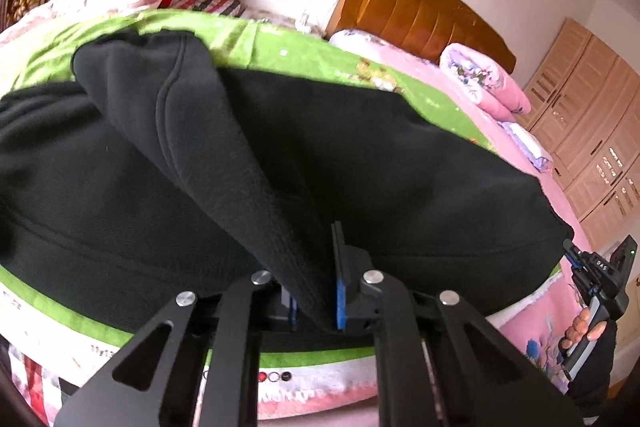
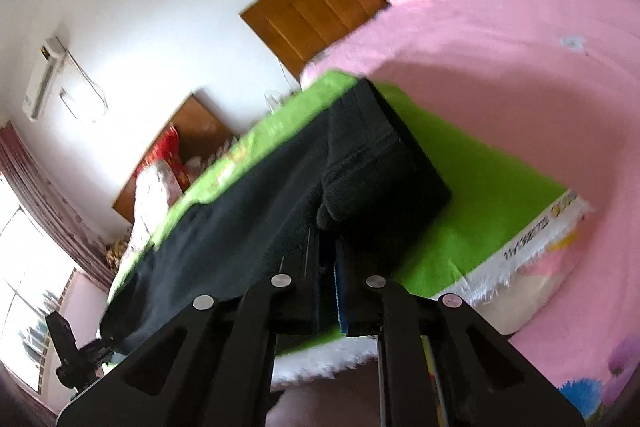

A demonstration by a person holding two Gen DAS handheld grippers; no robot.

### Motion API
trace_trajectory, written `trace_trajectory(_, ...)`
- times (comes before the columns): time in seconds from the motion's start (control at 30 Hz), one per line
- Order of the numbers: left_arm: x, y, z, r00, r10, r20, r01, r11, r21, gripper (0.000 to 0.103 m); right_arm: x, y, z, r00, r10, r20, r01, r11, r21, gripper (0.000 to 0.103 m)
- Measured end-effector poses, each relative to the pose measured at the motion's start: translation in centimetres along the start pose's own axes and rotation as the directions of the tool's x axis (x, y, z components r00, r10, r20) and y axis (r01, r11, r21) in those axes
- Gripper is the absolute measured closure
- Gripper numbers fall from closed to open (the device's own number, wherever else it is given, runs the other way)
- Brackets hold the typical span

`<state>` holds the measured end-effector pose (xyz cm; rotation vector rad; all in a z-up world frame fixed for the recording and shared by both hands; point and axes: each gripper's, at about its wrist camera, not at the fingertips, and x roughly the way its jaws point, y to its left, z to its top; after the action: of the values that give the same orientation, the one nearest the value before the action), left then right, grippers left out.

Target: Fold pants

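Black pants (image 1: 120,167) spread across the green mat (image 1: 280,43) on the bed, and both grippers are clamped on cloth at the mat's near edge. The left gripper (image 1: 316,291) has its blue pads pressed together on a ridge of dark fabric that rises away from the mat, so a layer is lifted there, not lying flat. The right gripper (image 2: 326,267), in its own view, is pinching the pants' edge too; from the left camera it shows at the far right corner of the garment, held by a hand (image 1: 588,331) in a dark sleeve. On the mat's far side one part of the pants already lies doubled over the rest, thick and squared off. My read: one fold is down, another is in hand, and carrying the lifted edge across the mat and smoothing it remains.
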<state>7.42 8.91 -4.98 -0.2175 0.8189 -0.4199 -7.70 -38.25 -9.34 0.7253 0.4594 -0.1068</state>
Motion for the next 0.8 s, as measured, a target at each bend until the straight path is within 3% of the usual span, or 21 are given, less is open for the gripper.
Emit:
trace_trajectory(0.1, -0.3, -0.3, 0.3, 1.000, -0.003, -0.002, 0.003, 1.000, 0.009, 0.090, -1.4, 0.9, 0.1, 0.999, -0.025, 0.030, 0.025, 1.000, -0.017, 0.092)
trace_trajectory(0.23, 1.4, 0.3, -0.7, 0.998, 0.027, -0.065, -0.026, 1.000, 0.015, 0.089, -0.2, -0.6, -1.1, 0.995, -0.088, -0.035, 0.089, 0.996, 0.016, 0.092)
trace_trajectory(0.47, 1.5, 0.7, -1.0, 0.998, 0.024, -0.054, -0.023, 1.000, 0.017, 0.075, 1.7, -2.2, -1.5, 0.994, -0.071, -0.085, 0.073, 0.997, 0.024, 0.090)
trace_trajectory(0.5, 1.4, 0.8, -1.0, 0.998, 0.008, -0.055, -0.007, 1.000, 0.015, 0.070, 1.5, -2.2, -1.4, 0.992, -0.079, -0.095, 0.081, 0.997, 0.020, 0.084)
trace_trajectory(0.53, 1.2, 0.8, -0.9, 0.998, -0.010, -0.055, 0.010, 1.000, 0.014, 0.054, 1.2, -2.4, -1.3, 0.990, -0.082, -0.113, 0.086, 0.996, 0.027, 0.065)
trace_trajectory(0.57, 0.8, 0.6, -1.0, 0.998, -0.017, -0.053, 0.018, 1.000, 0.015, 0.030, 0.4, -2.6, -1.4, 0.991, -0.067, -0.115, 0.072, 0.997, 0.042, 0.057)
trace_trajectory(0.6, 0.3, 0.6, -0.9, 0.999, 0.003, -0.042, -0.002, 1.000, 0.021, 0.022, -0.4, -2.7, -1.3, 0.993, -0.056, -0.108, 0.063, 0.996, 0.056, 0.036)
trace_trajectory(0.63, -0.6, 0.6, -0.8, 0.999, 0.050, -0.009, -0.049, 0.998, 0.038, 0.013, -1.7, -2.5, -1.1, 0.995, -0.062, -0.075, 0.066, 0.996, 0.057, 0.027)
trace_trajectory(0.7, -2.6, 1.1, -0.6, 0.993, 0.104, 0.051, -0.107, 0.992, 0.068, 0.012, -3.5, -1.0, -1.0, 0.998, -0.064, -0.016, 0.064, 0.998, -0.009, 0.027)
trace_trajectory(0.73, -3.4, 1.5, -0.5, 0.991, 0.112, 0.069, -0.117, 0.990, 0.072, 0.011, -4.0, 0.8, -0.7, 0.997, -0.072, 0.015, 0.073, 0.993, -0.096, 0.027)
trace_trajectory(0.8, -4.9, 2.7, 0.0, 0.982, 0.149, 0.114, -0.157, 0.985, 0.066, 0.004, -3.5, 3.7, -0.5, 0.997, -0.079, 0.023, 0.082, 0.975, -0.208, 0.027)
